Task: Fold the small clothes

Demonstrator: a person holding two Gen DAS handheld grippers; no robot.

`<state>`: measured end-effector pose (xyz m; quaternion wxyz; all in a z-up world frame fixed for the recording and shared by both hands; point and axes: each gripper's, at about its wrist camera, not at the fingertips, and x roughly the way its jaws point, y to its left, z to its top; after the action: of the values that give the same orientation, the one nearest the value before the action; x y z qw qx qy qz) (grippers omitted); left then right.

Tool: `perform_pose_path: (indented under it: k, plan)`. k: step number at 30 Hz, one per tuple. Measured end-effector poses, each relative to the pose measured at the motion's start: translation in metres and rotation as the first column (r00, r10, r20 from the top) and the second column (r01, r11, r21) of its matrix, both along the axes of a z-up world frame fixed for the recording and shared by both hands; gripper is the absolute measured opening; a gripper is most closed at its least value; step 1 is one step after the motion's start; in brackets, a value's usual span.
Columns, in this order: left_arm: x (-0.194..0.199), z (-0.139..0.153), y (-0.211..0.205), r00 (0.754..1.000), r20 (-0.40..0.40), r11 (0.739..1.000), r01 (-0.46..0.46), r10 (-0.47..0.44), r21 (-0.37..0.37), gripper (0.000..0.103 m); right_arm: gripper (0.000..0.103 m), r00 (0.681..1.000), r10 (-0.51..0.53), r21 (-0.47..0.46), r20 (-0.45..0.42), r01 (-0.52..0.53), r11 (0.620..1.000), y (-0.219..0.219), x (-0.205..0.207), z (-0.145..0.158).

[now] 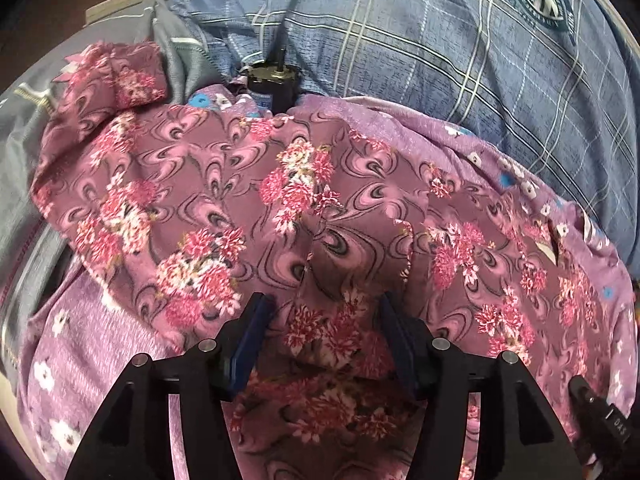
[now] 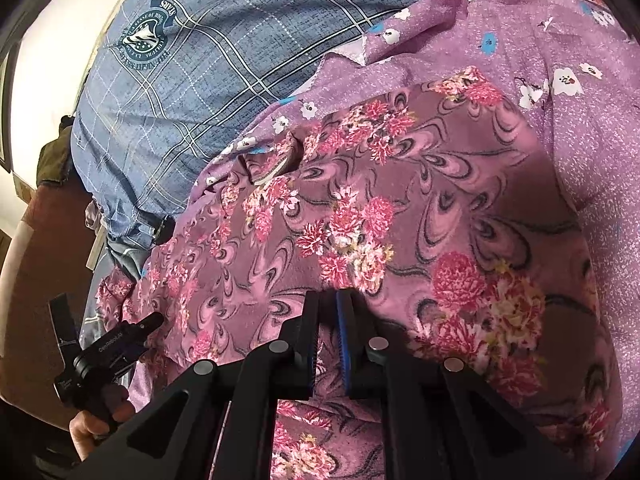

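My left gripper (image 1: 324, 312) spread wide with a raised fold of the pink flowered garment (image 1: 224, 184) between its fingers, my right gripper (image 2: 328, 304) nearly closed, pinching that garment's edge, garment lying rumpled over a purple flowered cloth (image 2: 560, 32) on the blue plaid bedding (image 1: 440, 40)

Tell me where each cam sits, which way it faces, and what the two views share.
Left wrist: sits on the left gripper, looking along its open fingers over the floral garment; fabric bunches between the pads.
Right wrist: sits on the right gripper, fingers nearly closed, grip unclear; looks across the same garment; the left gripper and the person's left hand show at lower left.
Shared: floral garment, lilac cloth, blue plaid bedding.
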<state>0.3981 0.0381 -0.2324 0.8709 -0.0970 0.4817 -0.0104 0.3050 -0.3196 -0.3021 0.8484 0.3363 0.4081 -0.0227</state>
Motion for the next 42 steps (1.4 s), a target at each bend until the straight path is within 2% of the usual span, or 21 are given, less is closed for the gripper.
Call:
perform_pose_path:
  k: [6,9,12,13,15,16,17,18,20,23,24,25,26,27,29,33,34,36,38,40,42]
  plan:
    - [-0.009,0.014,-0.007,1.0,0.02,1.0,0.007,-0.007,0.004,0.06,0.011,1.0,-0.004,-0.01,0.008,0.004,1.0,0.001,0.002,0.0]
    - [-0.017,0.026,-0.013,0.997,0.074,0.999,0.014,-0.016,0.028,0.06,0.011,1.0,-0.012,0.005,0.02,0.011,1.0,0.0,0.001,-0.001]
    - [-0.023,0.038,-0.013,0.991,0.131,0.999,0.012,-0.018,0.044,0.062,0.017,0.999,-0.002,0.008,0.034,0.002,1.0,0.0,-0.002,0.0]
    - [-0.026,0.041,-0.012,0.99,0.143,0.999,0.008,-0.015,0.047,0.062,0.023,0.999,0.009,-0.006,0.038,-0.009,1.0,0.002,-0.003,0.003]
    - [-0.027,0.047,-0.004,0.987,0.162,0.998,-0.011,0.001,0.059,0.062,0.041,0.998,0.035,-0.068,0.049,-0.032,0.997,0.012,-0.002,0.014]
    - [-0.027,0.05,0.005,0.984,0.175,0.997,-0.039,0.027,0.068,0.062,0.057,0.998,0.04,-0.103,0.056,-0.034,0.994,0.019,-0.002,0.021]
    - [-0.027,0.055,0.018,0.978,0.195,0.994,-0.085,0.069,0.074,0.062,0.062,0.997,0.039,-0.13,0.071,-0.03,0.991,0.025,-0.002,0.029]
    - [-0.027,0.058,0.026,0.973,0.208,0.99,-0.118,0.101,0.074,0.062,0.062,0.992,0.047,-0.145,0.114,-0.03,0.989,0.036,-0.001,0.043]
    - [-0.029,0.067,0.063,0.94,0.25,0.965,-0.254,0.232,0.062,0.062,0.062,0.984,0.085,-0.142,0.158,-0.063,0.988,0.056,0.008,0.06]
    - [-0.04,0.074,0.113,0.862,0.287,0.894,-0.446,0.418,0.04,0.062,0.062,0.96,0.22,-0.075,0.174,-0.21,0.975,0.112,0.043,0.074]
    - [-0.048,0.078,0.136,0.81,0.305,0.844,-0.536,0.501,0.038,0.062,0.062,0.945,0.277,-0.017,0.173,-0.278,0.96,0.141,0.061,0.074]
    - [-0.053,0.08,0.151,0.772,0.315,0.806,-0.591,0.552,0.038,0.062,0.062,0.934,0.314,0.018,0.172,-0.321,0.947,0.162,0.071,0.071]
    - [-0.061,0.083,0.17,0.715,0.329,0.748,-0.662,0.617,0.036,0.062,0.062,0.914,0.367,0.064,0.172,-0.382,0.922,0.19,0.092,0.07]
    - [-0.068,0.085,0.183,0.667,0.34,0.702,-0.711,0.663,0.025,0.062,0.062,0.902,0.395,0.088,0.174,-0.413,0.906,0.206,0.103,0.068]
    - [-0.082,0.088,0.208,0.583,0.347,0.627,-0.779,0.734,-0.02,0.062,0.062,0.87,0.462,0.142,0.172,-0.486,0.862,0.26,0.14,0.063]
    - [-0.102,0.092,0.237,0.479,0.345,0.54,-0.835,0.807,-0.102,0.062,0.062,0.849,0.511,0.222,0.135,-0.528,0.82,0.333,0.198,0.045]
    - [-0.104,0.093,0.242,0.464,0.343,0.527,-0.842,0.817,-0.116,0.062,0.063,0.855,0.504,0.242,0.125,-0.519,0.82,0.345,0.212,0.039]
    - [-0.104,0.093,0.248,0.463,0.332,0.527,-0.839,0.822,-0.134,0.062,0.065,0.871,0.48,0.279,0.106,-0.489,0.826,0.365,0.232,0.026]
    - [-0.102,0.092,0.249,0.475,0.318,0.537,-0.831,0.82,-0.143,0.062,0.065,0.887,0.454,0.312,0.088,-0.457,0.833,0.376,0.249,0.013]
    - [-0.097,0.091,0.251,0.492,0.307,0.552,-0.82,0.815,-0.15,0.062,0.066,0.894,0.448,0.307,0.022,-0.432,0.848,0.388,0.265,-0.002]
    - [-0.094,0.09,0.252,0.505,0.306,0.565,-0.811,0.807,-0.151,0.062,0.066,0.915,0.403,0.335,-0.02,-0.374,0.865,0.391,0.273,-0.016]
